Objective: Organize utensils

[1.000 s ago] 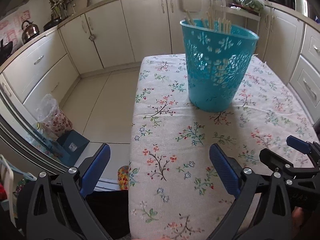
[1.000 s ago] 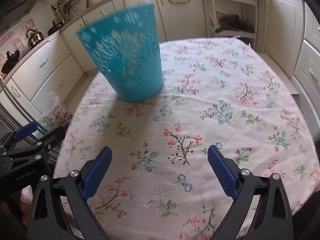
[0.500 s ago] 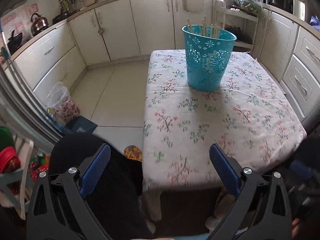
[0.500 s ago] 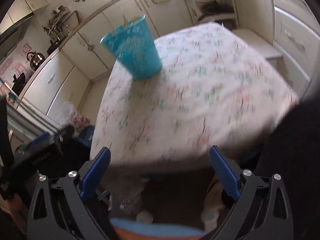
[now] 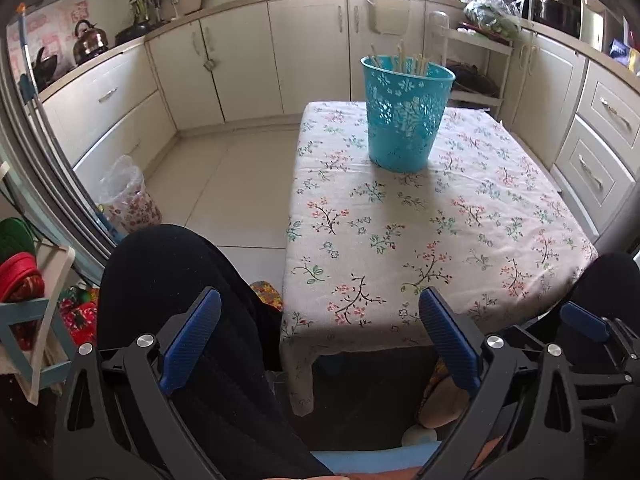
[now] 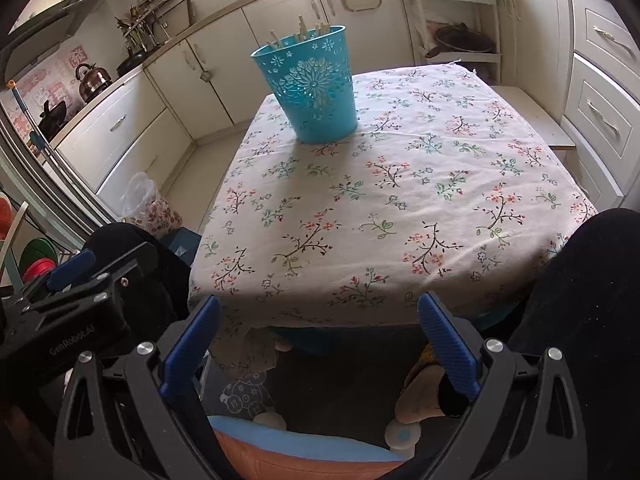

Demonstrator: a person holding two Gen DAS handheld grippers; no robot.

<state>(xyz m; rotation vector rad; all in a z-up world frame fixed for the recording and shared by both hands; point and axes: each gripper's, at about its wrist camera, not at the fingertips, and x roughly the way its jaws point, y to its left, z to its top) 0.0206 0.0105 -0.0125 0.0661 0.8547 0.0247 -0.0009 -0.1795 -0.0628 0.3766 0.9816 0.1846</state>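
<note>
A teal perforated basket (image 5: 405, 114) stands upright on the far part of the floral-cloth table (image 5: 460, 240); it also shows in the right wrist view (image 6: 312, 88). Several pale wooden utensils (image 5: 400, 60) stick up out of it, also visible in the right wrist view (image 6: 300, 30). My left gripper (image 5: 320, 320) is open and empty, held off the table's near edge above the person's lap. My right gripper (image 6: 318, 322) is open and empty, also short of the near edge. The left gripper's body (image 6: 76, 292) shows at the left of the right wrist view.
Cream kitchen cabinets (image 5: 248, 60) ring the room. A bag-lined floral bin (image 5: 128, 196) stands on the floor at left. A shelf rack (image 6: 452, 28) stands behind the table. The person's dark-clad knees (image 5: 172, 280) flank the grippers.
Both grippers have pulled back from over the table to below and short of its near edge. The basket now looks farther away. Both stay open.
</note>
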